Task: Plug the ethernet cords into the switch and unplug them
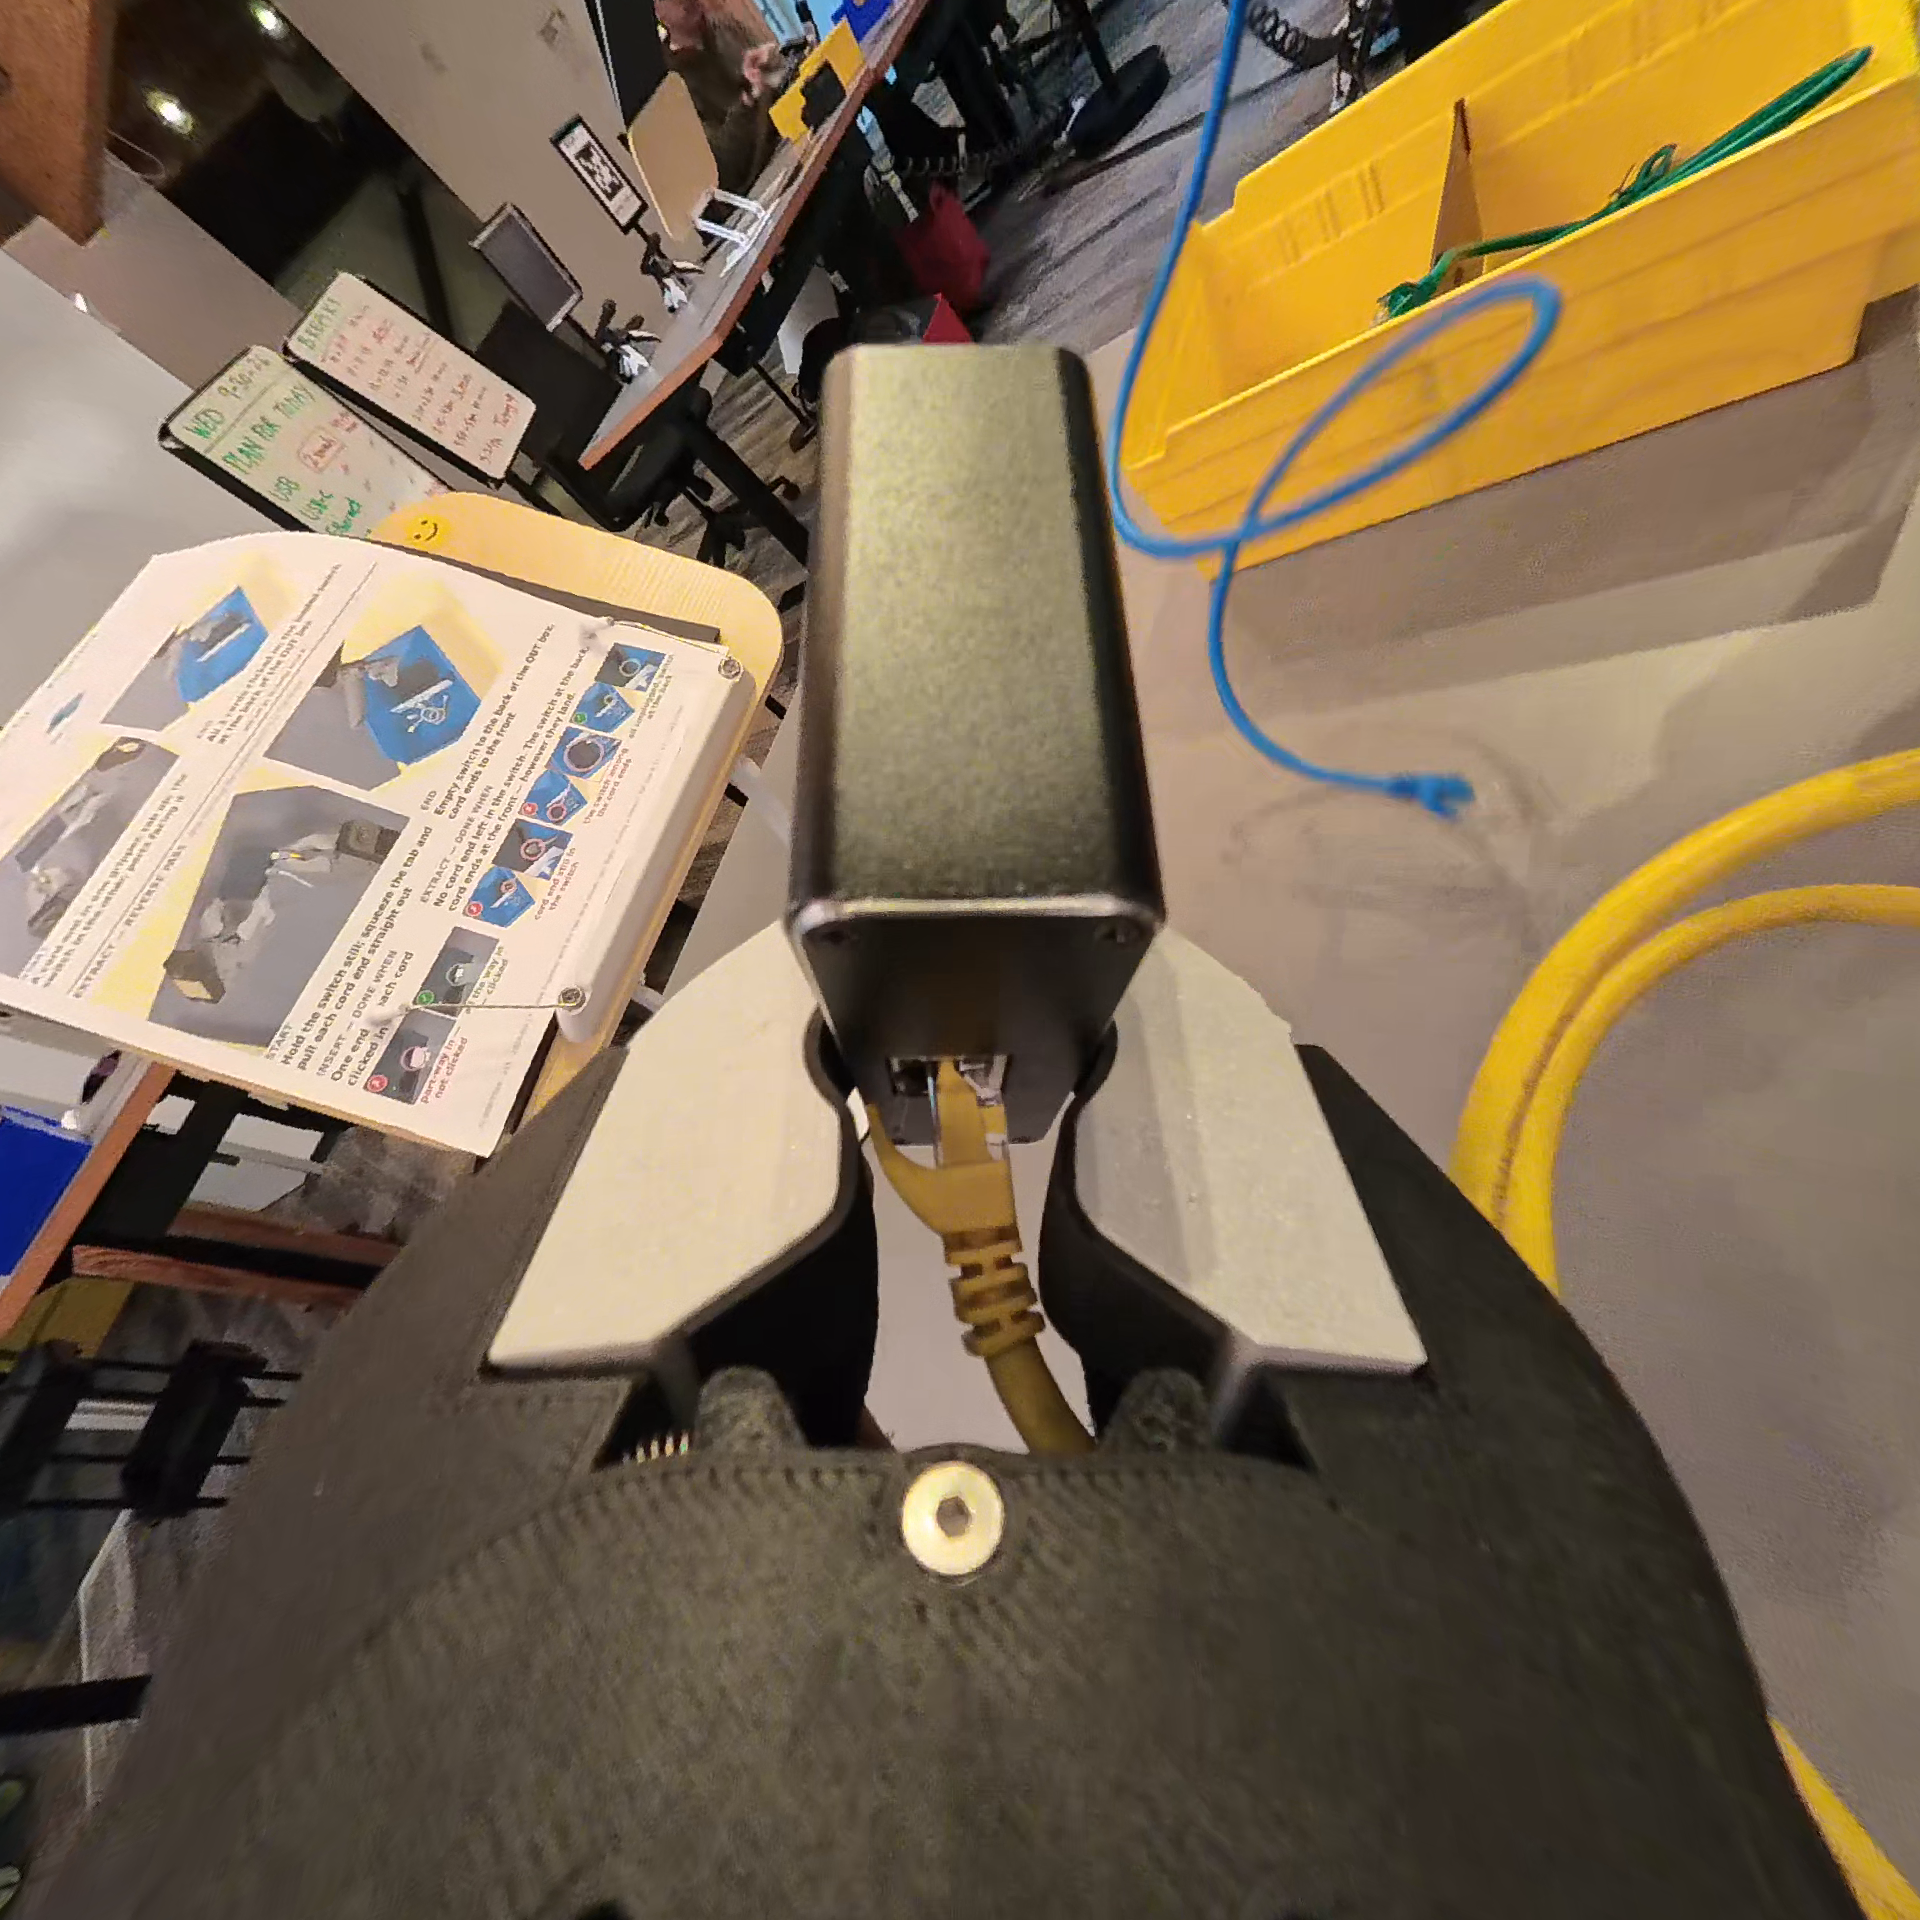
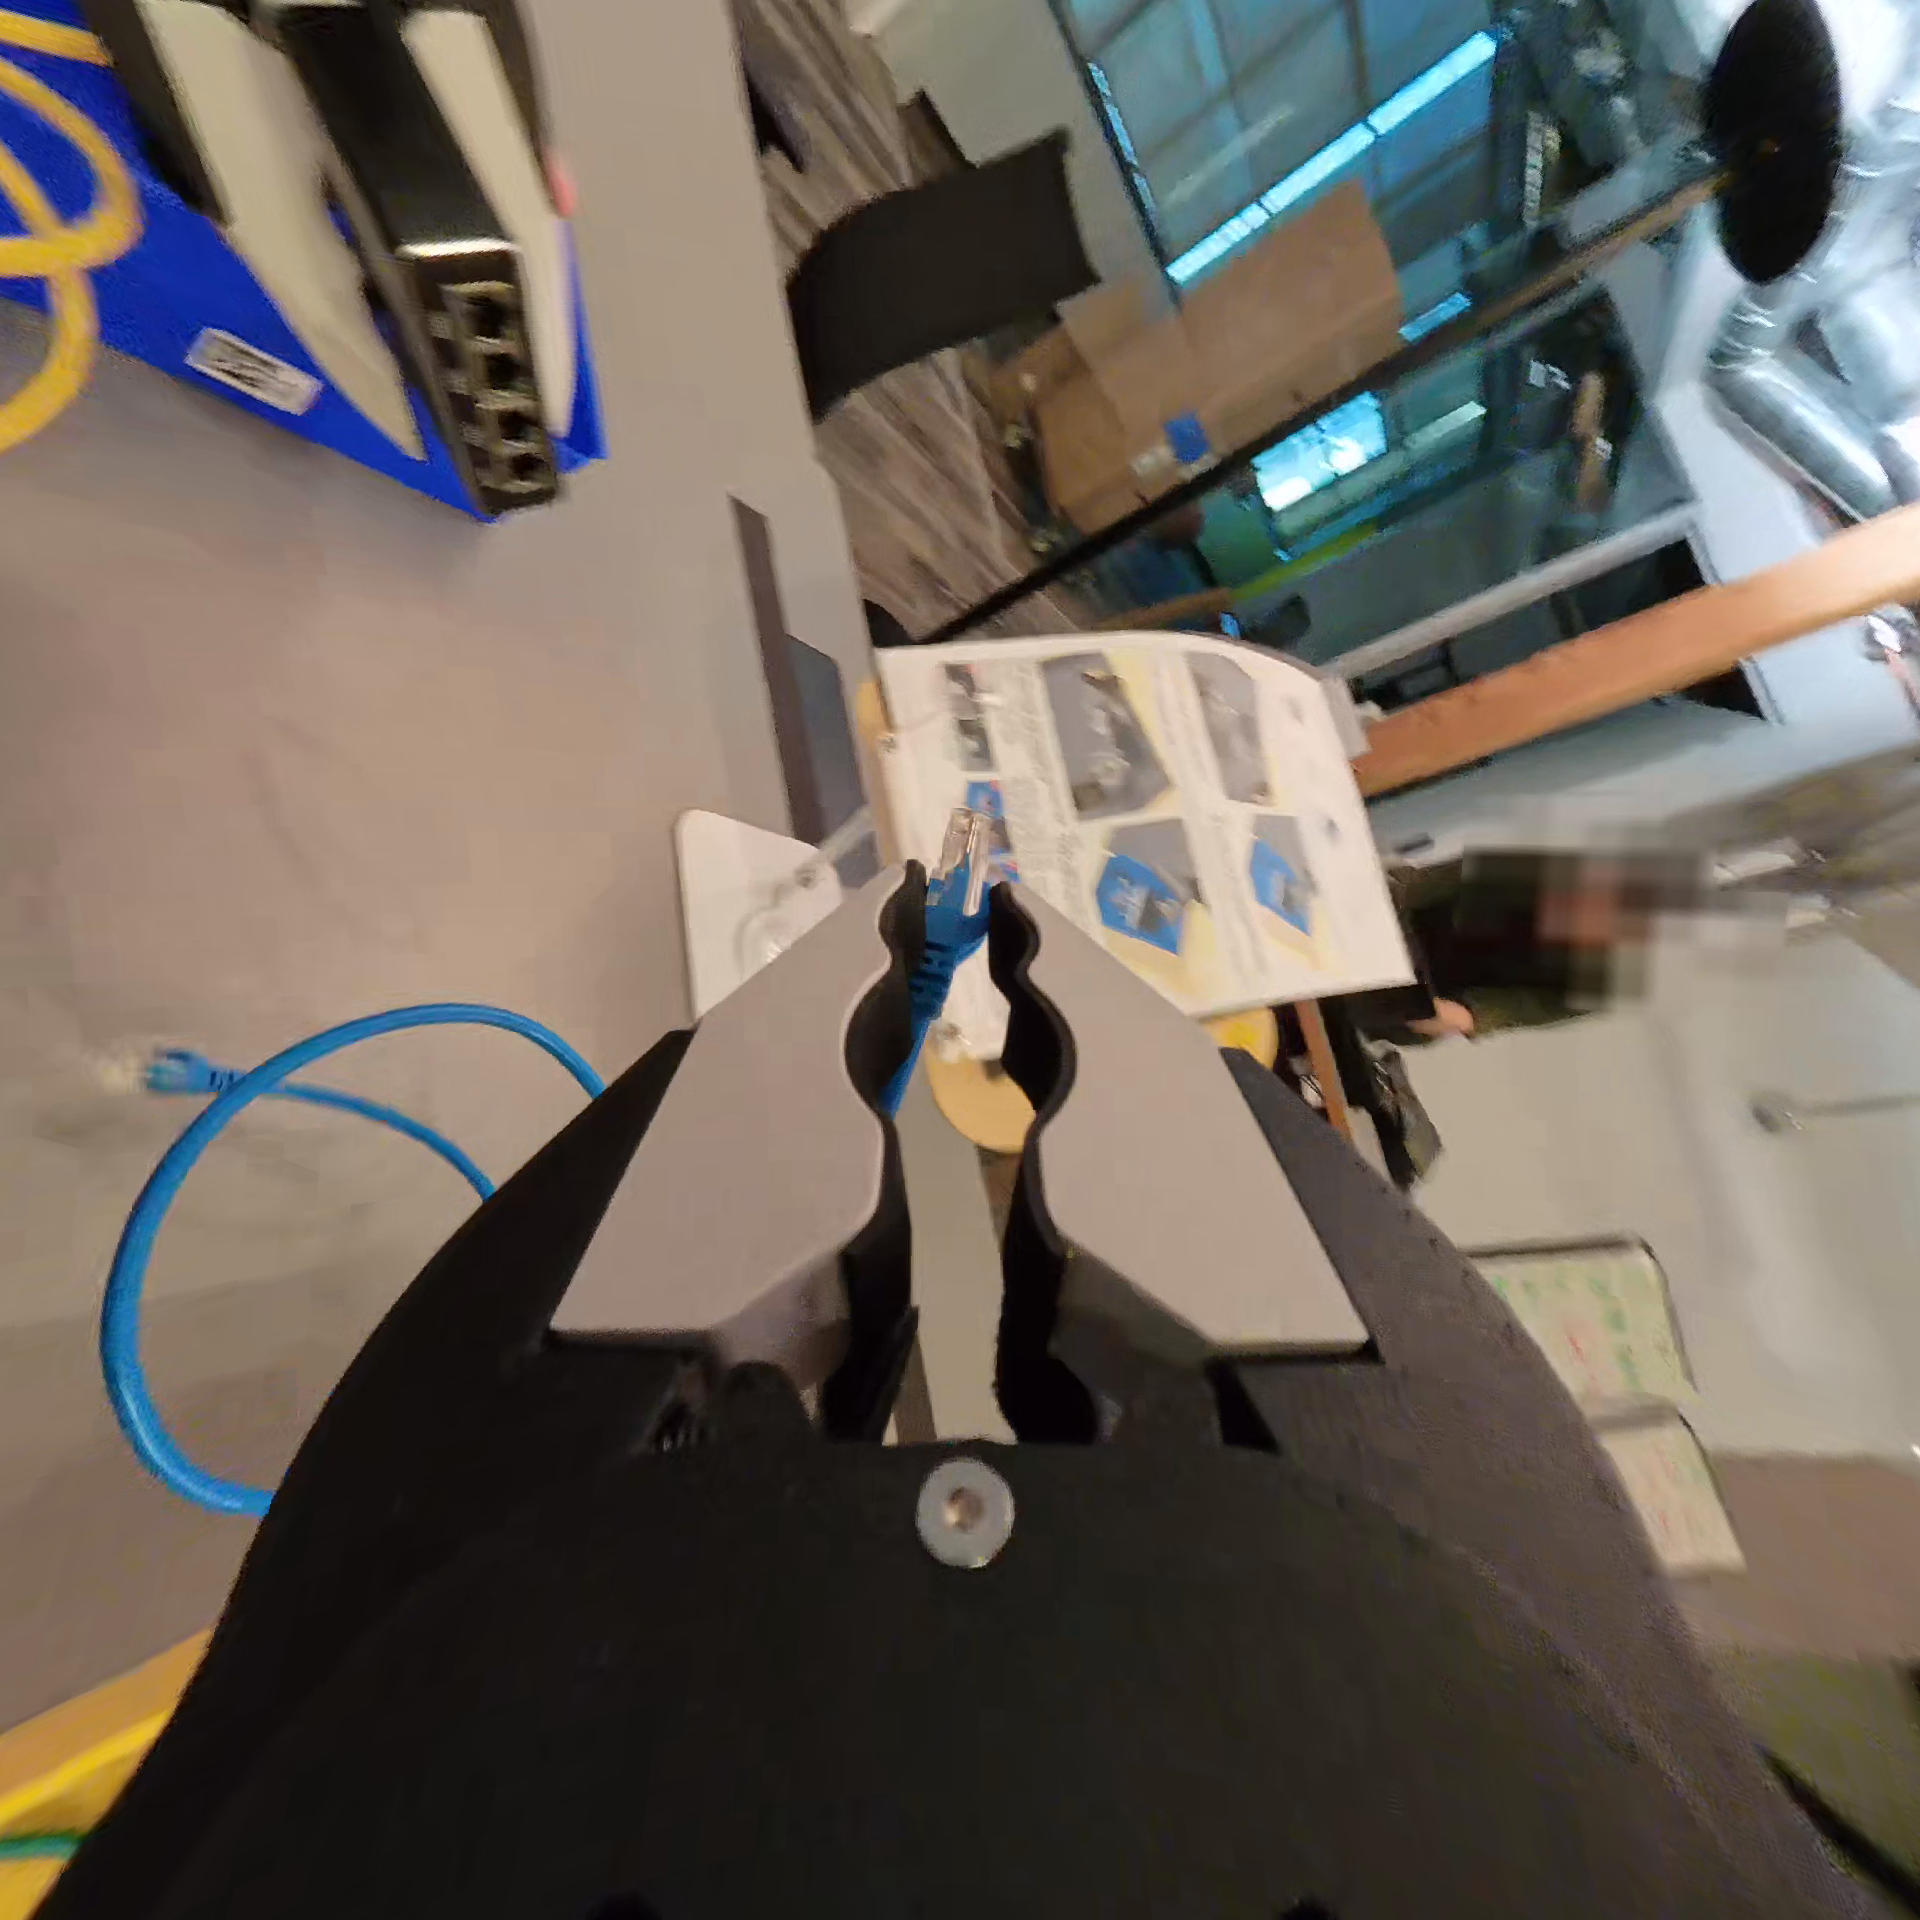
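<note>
My left gripper (image 1: 971,1023) is shut on the black metal switch (image 1: 971,665) and holds it above the grey table. A yellow ethernet cord (image 1: 987,1257) is plugged into a port on the switch's near face and runs back between the fingers. My right gripper (image 2: 951,899) is shut on the plug end of a blue ethernet cord (image 2: 940,940), its clear plug sticking out past the fingertips. The blue cord's other end (image 2: 171,1070) lies on the table. In the right wrist view the switch (image 2: 488,384) shows at the upper left with several empty ports, held by the left gripper.
A yellow bin (image 1: 1558,270) with green cord stands at the table's back right. A blue bin (image 2: 156,301) sits behind the switch. Yellow cord loops (image 1: 1579,1039) lie on the table. An instruction sheet (image 1: 312,810) on a stand sits past the table edge. Some 25 centimeters of space lies between my two pairs of fingers.
</note>
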A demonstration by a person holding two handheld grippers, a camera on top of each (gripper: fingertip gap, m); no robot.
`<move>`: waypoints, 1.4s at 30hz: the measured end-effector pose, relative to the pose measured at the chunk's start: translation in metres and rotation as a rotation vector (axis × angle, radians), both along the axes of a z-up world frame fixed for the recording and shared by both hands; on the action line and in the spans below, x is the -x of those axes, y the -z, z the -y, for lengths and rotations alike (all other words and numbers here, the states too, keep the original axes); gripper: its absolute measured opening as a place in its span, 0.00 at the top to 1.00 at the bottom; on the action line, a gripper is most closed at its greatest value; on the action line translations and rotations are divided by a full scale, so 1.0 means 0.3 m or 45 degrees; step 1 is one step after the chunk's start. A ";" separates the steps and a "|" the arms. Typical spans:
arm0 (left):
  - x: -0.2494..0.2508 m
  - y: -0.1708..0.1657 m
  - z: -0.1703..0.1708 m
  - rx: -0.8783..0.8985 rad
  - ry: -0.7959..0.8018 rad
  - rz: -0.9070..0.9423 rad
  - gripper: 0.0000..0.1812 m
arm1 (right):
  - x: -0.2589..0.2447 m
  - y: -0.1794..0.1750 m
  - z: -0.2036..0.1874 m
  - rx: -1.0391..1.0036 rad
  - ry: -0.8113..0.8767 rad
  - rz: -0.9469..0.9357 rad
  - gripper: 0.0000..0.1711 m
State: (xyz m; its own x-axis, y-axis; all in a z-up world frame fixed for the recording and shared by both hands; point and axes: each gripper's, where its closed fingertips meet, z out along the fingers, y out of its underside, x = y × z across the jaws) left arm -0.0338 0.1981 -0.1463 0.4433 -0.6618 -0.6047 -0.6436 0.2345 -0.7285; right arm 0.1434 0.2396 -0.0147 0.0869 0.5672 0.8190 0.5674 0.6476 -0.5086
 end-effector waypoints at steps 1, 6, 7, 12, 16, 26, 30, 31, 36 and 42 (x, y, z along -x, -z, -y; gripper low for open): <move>0.002 0.002 -0.001 0.000 -0.007 -0.009 0.81 | -0.042 -0.046 -0.015 -0.026 0.059 -0.023 0.95; 0.001 0.019 -0.005 0.005 -0.021 -0.040 0.81 | -0.255 -0.228 -0.053 -0.121 0.285 -0.098 0.95; -0.001 0.024 -0.005 0.004 -0.022 -0.050 0.81 | -0.308 -0.260 -0.062 -0.141 0.341 -0.116 0.95; -0.013 0.051 -0.013 0.013 -0.026 -0.082 0.81 | -0.560 -0.303 -0.065 -0.144 0.558 -0.179 0.95; -0.027 0.082 -0.020 0.031 -0.021 -0.102 0.81 | -0.669 -0.157 -0.071 -0.075 0.667 -0.152 0.95; -0.043 0.115 -0.020 0.045 -0.027 -0.141 0.81 | -0.826 0.476 -0.136 0.251 0.960 -0.135 0.94; -0.039 0.123 -0.025 0.046 -0.042 -0.143 0.81 | -0.866 0.726 -0.120 0.379 1.024 -0.023 0.94; -0.037 0.125 -0.029 0.043 -0.051 -0.145 0.81 | -0.867 0.775 -0.110 0.422 1.024 0.017 0.93; -0.024 0.140 -0.051 0.046 -0.098 -0.157 0.81 | -0.834 0.823 -0.070 0.523 0.960 0.143 0.71; -0.003 0.145 -0.065 0.038 -0.139 -0.179 0.81 | -0.772 0.750 -0.031 0.660 0.843 0.240 0.55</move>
State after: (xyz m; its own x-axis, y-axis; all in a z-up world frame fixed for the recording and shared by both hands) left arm -0.0329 0.2177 -0.1899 0.4262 -0.6330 -0.6463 -0.7599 0.1371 -0.6354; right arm 0.3749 0.2490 -0.2397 0.4205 0.7541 0.5044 0.8508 -0.1346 -0.5079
